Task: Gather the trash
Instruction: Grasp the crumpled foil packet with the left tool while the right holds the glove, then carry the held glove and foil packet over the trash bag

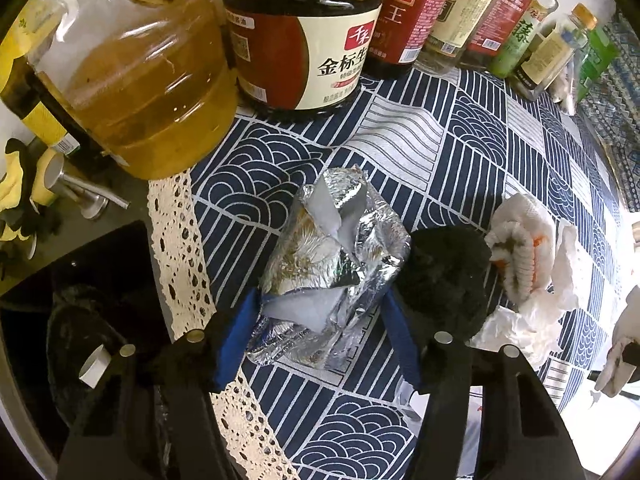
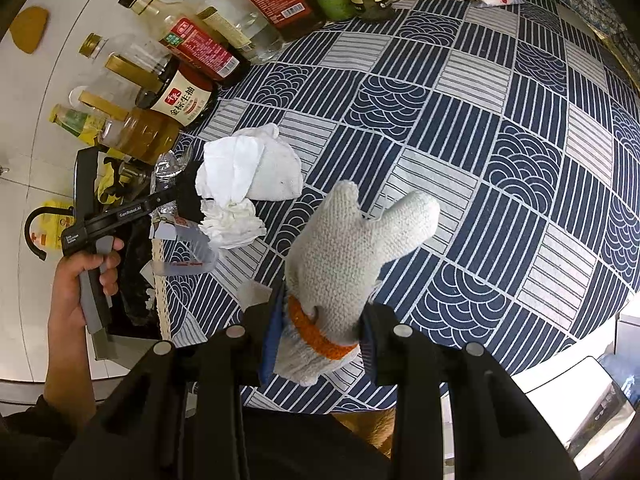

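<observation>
My left gripper [image 1: 318, 334] is shut on a crumpled silver foil wrapper [image 1: 334, 260], held over the blue patterned tablecloth [image 1: 472, 152] near its lace edge. My right gripper [image 2: 320, 338] is shut on a white knit glove with an orange cuff [image 2: 344, 264], held above the cloth. More trash lies on the cloth: a second white glove [image 1: 520, 240], crumpled tissue [image 1: 520, 324] and a black lump [image 1: 448, 276]. The right wrist view shows the tissue [image 2: 232, 220] and a white cloth [image 2: 256, 164] beside the left gripper's body [image 2: 120, 216].
Oil and sauce bottles stand along the back edge: a large oil jug [image 1: 148, 84], a soy sauce bottle [image 1: 304, 40] and several more [image 2: 208, 52]. A black bin bag [image 1: 80, 320] hangs open beyond the table's left edge. A clear plastic piece [image 2: 188, 252] lies near the lace edge.
</observation>
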Demonstrator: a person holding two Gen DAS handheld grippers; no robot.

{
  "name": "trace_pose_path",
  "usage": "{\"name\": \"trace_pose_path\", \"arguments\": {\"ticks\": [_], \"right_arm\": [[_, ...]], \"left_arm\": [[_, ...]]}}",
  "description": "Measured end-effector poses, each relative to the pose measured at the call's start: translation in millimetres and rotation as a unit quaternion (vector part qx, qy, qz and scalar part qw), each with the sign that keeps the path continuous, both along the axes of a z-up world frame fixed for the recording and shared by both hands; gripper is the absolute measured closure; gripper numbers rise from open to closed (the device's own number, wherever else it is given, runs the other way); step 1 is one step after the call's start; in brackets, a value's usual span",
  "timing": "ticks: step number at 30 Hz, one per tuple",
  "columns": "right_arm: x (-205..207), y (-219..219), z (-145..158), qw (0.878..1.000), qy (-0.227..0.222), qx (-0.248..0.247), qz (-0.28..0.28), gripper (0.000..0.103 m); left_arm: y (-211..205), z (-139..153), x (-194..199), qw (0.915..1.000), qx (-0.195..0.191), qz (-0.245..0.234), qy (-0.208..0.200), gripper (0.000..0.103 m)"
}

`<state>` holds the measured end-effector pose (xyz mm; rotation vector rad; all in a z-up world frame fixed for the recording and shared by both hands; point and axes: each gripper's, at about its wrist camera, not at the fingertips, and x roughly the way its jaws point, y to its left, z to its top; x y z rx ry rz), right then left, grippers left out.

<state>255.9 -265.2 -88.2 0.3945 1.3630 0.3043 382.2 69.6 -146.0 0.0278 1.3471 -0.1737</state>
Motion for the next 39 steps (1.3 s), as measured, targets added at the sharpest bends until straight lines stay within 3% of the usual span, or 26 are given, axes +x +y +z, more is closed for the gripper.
{"name": "trace_pose_path", "arguments": {"ticks": [14,25,39], "right_arm": [[4.7,33.6,18.6,0.998,-0.023,-0.006,0.051,0.069],[1.6,114.2,35.2,0.988,-0.042,-0.008,0.146,0.069],[-13.6,228.9,21.2,0.97,-0.041,-0.001,0.24,0.068]], "left_arm": [[23.7,25.4,-24.5,0.9995,-0.021,0.02,-0.015,0.045],[77.2,44.8,-80.4,0.9967,-0.037,0.065,-0.032,0.045],[165.9,58.3,-154.5,0.9875,-0.047,0.143,-0.045,0.045]]}}
